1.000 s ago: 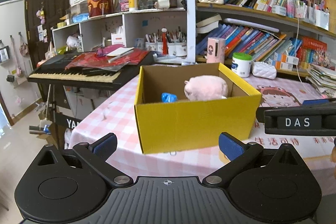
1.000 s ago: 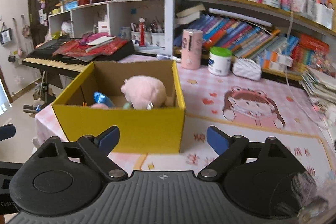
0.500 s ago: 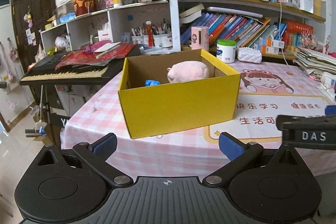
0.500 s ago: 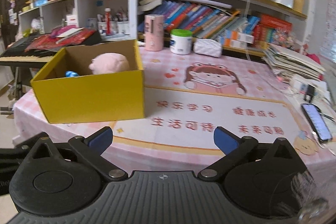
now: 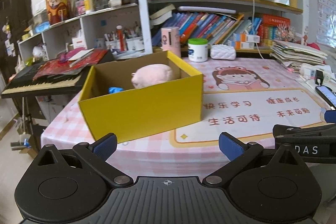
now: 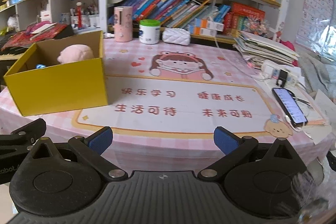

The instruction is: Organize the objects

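A yellow cardboard box [image 5: 145, 110] stands open on the left part of the table; it also shows in the right wrist view [image 6: 58, 85]. Inside it lie a pink plush toy [image 5: 153, 75] [image 6: 75, 54] and a small blue object [image 5: 115, 89] [image 6: 40, 66], partly hidden by the box wall. My left gripper [image 5: 167, 144] is open and empty, off the table's front edge, in front of the box. My right gripper [image 6: 162, 140] is open and empty, at the front edge over the printed mat.
A pink printed mat [image 6: 189, 98] covers the table. A pink cylinder [image 6: 123, 23], a white jar with green lid [image 6: 149, 32] and a white pouch [image 6: 176, 36] stand at the back. A phone [image 6: 290, 106], power strip and paper stack lie right. A keyboard [image 5: 42, 81] stands left.
Both grippers have drawn back from the box and swung right, so the box looks smaller and sits further left. Both stay open and empty.
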The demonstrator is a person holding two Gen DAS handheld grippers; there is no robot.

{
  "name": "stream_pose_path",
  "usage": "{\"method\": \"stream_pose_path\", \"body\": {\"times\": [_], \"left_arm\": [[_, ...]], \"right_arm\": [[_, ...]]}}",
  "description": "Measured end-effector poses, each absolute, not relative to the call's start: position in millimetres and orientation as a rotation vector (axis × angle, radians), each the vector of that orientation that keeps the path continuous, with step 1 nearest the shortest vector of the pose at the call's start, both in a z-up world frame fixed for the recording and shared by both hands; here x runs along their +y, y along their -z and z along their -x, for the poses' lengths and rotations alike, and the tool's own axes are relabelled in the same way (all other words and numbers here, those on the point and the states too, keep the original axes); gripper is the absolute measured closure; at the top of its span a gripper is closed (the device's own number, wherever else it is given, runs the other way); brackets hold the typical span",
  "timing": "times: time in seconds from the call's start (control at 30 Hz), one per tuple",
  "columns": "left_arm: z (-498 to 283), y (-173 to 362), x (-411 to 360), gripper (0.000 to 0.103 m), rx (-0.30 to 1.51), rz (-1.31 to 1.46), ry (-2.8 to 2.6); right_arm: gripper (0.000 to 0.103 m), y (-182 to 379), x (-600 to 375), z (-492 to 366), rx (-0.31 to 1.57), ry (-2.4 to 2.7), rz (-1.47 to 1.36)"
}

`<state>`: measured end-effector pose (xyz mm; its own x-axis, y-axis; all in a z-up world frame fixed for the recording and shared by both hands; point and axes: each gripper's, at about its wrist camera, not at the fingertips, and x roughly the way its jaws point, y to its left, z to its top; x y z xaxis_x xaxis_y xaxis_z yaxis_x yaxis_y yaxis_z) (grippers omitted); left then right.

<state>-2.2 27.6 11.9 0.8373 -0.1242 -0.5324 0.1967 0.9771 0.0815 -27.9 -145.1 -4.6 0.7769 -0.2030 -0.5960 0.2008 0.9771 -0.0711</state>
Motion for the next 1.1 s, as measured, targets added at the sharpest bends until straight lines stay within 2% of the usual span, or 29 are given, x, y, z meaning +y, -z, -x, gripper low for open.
{"method": "stream_pose_path", "body": {"times": [1.1], "left_arm": [[-9.2,-4.0,-7.9,0.000,0.639,-0.173,0.016]], "right_arm": [[0.000,19.2,-166.5,24.0,0.732,0.320,0.025]]}}
